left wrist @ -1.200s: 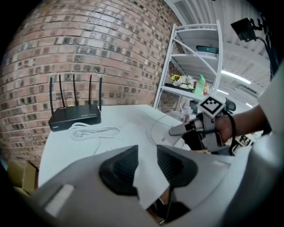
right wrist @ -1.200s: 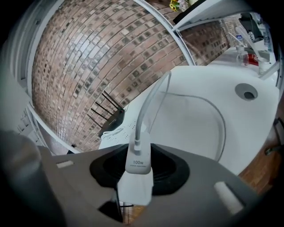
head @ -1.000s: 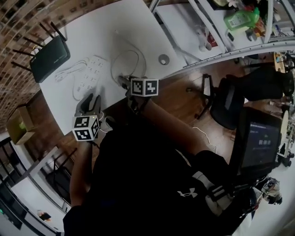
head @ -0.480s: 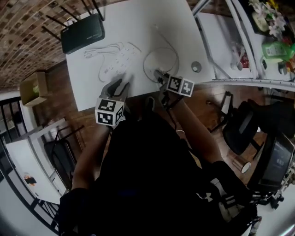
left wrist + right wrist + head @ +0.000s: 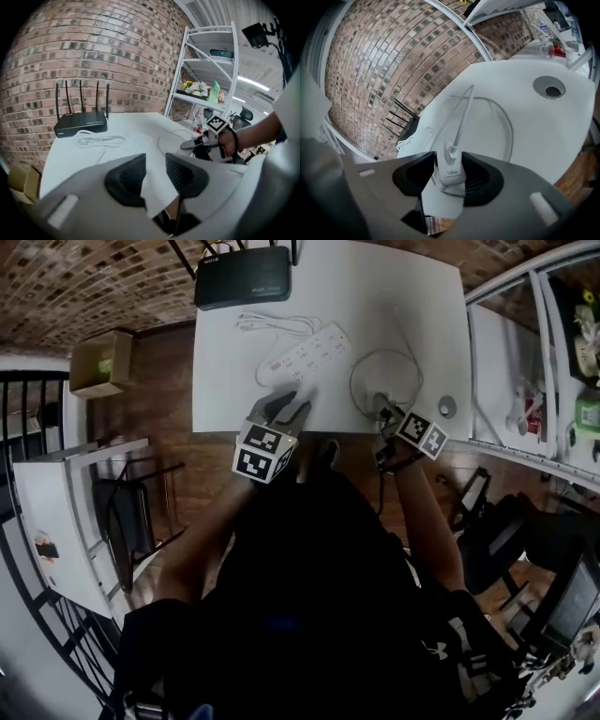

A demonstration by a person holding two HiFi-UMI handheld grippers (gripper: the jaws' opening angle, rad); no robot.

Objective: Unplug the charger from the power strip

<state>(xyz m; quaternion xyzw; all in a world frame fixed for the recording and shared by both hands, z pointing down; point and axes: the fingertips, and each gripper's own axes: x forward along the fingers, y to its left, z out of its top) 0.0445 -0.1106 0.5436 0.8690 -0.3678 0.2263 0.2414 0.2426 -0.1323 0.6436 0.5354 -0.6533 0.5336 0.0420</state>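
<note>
The white charger (image 5: pixel 451 173) lies on the white table (image 5: pixel 422 296) near its front edge, free of the power strip (image 5: pixel 305 357). Its white cable (image 5: pixel 461 122) runs off in a loop (image 5: pixel 384 381). My right gripper (image 5: pixel 449 182) straddles the charger; its jaws are opening, and the pads stand close on both sides without clamping it. In the head view the right gripper (image 5: pixel 382 409) is at the table's front edge. My left gripper (image 5: pixel 286 407) hovers open by the strip's near end, with nothing between its jaws (image 5: pixel 155 166). The strip's own cord lies coiled behind it.
A black router (image 5: pixel 242 289) with antennas stands at the table's far edge against the brick wall. A round grey cable grommet (image 5: pixel 447 407) sits right of the cable loop. A cardboard box (image 5: pixel 101 374) is on the floor to the left. White shelving stands on the right.
The head camera has swung, so the table now sits higher in view. My right gripper has sunk to the table's front edge with the charger. My left gripper stays by the strip.
</note>
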